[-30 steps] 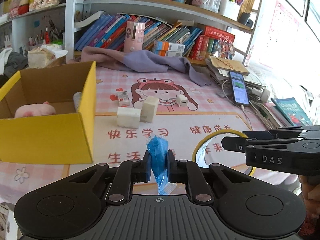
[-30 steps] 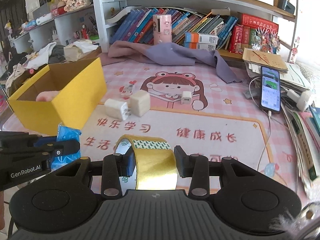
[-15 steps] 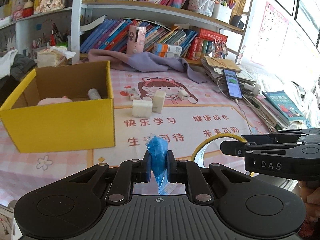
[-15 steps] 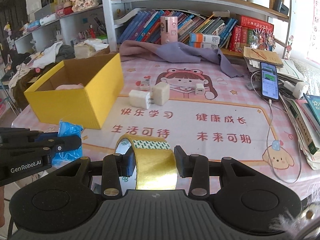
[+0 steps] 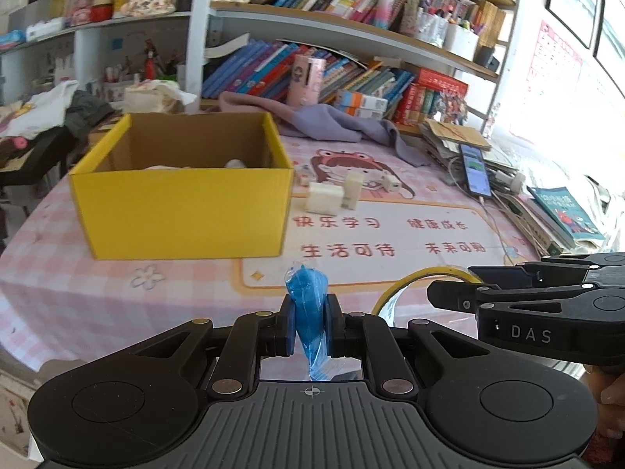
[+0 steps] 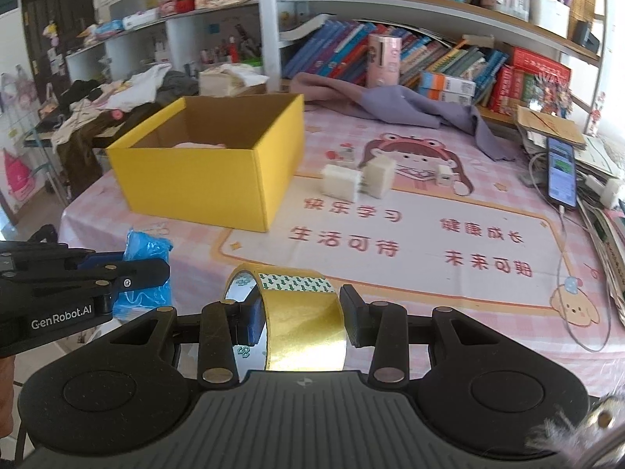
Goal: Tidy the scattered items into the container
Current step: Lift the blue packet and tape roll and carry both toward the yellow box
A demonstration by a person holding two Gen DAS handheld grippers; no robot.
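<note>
At far left the open yellow cardboard box (image 5: 183, 203) waits on the pink tablecloth, the left gripper (image 5: 308, 330) pinches a crinkly blue plastic packet (image 5: 308, 305), the right gripper (image 6: 300, 318) clamps a gold tape roll (image 6: 302, 320); both loads seemingly need carrying over the rim, then releasing.

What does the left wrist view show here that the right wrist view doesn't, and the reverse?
Only the left wrist view shows the left gripper head-on, shut on the blue packet, plus a whitish round item inside the box. Only the right wrist view shows the right gripper clamped across the gold tape roll, and the puppy print on the mat. Both show the yellow box, the white adapters beside it, the phone and the purple cloth.
</note>
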